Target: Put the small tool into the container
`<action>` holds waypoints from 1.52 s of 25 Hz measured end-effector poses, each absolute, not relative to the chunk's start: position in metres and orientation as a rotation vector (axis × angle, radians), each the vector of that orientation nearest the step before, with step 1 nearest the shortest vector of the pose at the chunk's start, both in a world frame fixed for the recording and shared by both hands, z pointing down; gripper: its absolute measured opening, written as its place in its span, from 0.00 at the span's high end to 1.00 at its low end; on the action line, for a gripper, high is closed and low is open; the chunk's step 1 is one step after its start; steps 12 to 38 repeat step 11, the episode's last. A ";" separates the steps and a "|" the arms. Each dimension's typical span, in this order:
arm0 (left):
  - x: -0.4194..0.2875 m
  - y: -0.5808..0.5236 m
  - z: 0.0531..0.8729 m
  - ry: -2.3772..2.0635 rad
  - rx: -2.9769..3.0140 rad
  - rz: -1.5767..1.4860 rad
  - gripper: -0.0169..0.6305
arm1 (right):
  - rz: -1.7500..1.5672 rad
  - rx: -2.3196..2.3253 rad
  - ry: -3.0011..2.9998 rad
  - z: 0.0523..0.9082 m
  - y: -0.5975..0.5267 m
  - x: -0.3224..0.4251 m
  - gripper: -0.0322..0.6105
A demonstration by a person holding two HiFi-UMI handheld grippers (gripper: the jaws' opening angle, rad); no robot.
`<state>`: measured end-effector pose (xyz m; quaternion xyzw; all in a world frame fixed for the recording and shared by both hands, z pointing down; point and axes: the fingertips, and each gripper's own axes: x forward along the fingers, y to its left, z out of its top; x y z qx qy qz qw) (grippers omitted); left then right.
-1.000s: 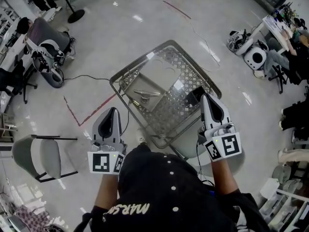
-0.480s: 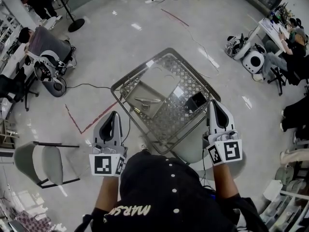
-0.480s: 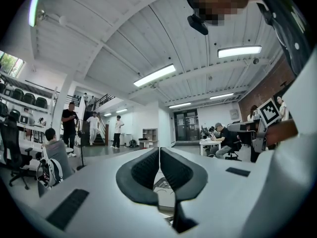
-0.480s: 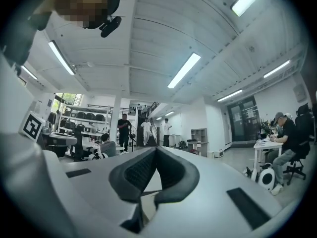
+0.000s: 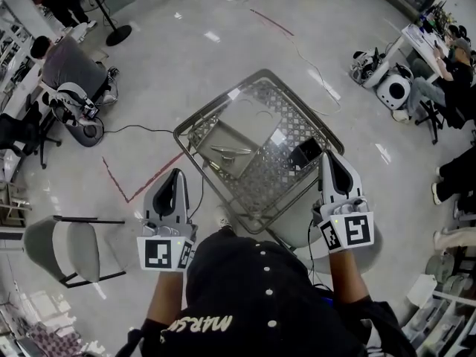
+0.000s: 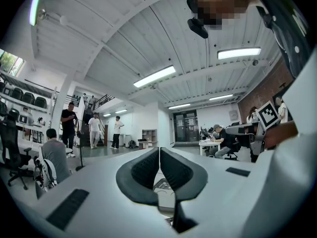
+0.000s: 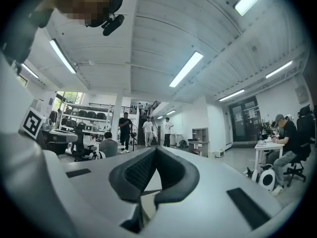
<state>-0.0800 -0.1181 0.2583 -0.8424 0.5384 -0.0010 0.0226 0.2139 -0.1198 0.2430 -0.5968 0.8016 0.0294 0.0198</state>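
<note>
Ok, left gripper [image 5: 176, 175] and right gripper [image 5: 328, 158] are both closed tight with nothing between the jaws. Small tool [image 5: 229, 152] lies on grey tray [image 5: 212, 136] at 9 o'clock of the mesh surface [image 5: 260, 99]; too small to tell its type. Black container [image 5: 305, 153] sits at 3 o'clock, its edge behind the right gripper tip; can't tell if they touch.

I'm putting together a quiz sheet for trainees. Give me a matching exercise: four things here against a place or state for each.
1 small tool
2 black box
3 grey chair
4 left gripper

A fingers together, nothing held
B on the floor, left of the table
C on the table near the right gripper
D lying on the grey tray

Pairs: 1-D, 2-C, 3-B, 4-A
</note>
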 end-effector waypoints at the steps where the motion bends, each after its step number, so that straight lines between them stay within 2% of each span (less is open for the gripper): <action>1: -0.079 -0.119 0.259 1.665 -2.611 -0.007 0.93 | 0.094 -1.851 2.490 0.243 -0.121 0.213 0.93; 38: -0.082 -0.130 0.258 1.669 -2.601 -0.023 0.93 | 0.069 -1.846 2.488 0.247 -0.133 0.208 0.93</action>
